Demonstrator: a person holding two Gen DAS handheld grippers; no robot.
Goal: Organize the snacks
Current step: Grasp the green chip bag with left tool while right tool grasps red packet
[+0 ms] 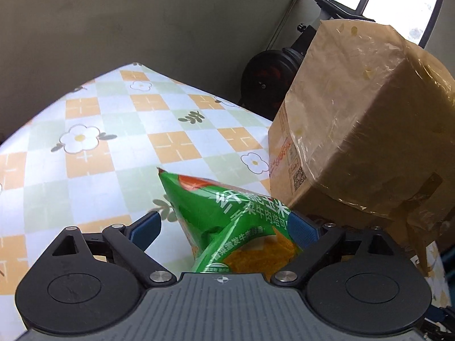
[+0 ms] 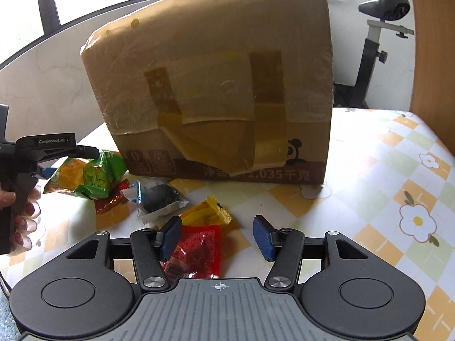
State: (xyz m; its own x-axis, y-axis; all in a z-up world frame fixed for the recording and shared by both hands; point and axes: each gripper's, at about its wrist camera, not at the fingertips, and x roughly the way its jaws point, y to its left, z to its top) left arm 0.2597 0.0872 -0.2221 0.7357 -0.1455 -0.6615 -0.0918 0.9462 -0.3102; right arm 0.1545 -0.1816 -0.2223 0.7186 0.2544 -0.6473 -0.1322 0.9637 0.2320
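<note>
A green snack bag lies on the checked tablecloth between my left gripper's jaws. The left pad stands clear of the bag and the right pad sits against its edge, so the gripper is open. The right wrist view shows that gripper in a person's hand, over the same green bag. My right gripper is open above a red packet that lies on the table. A yellow packet, a dark clear-wrapped packet and a red-brown packet lie nearby.
A tall taped cardboard box stands on the table just behind the snacks, also at the right of the left wrist view as the box. The checked tablecloth stretches bare to the right. An exercise bike stands beyond the table.
</note>
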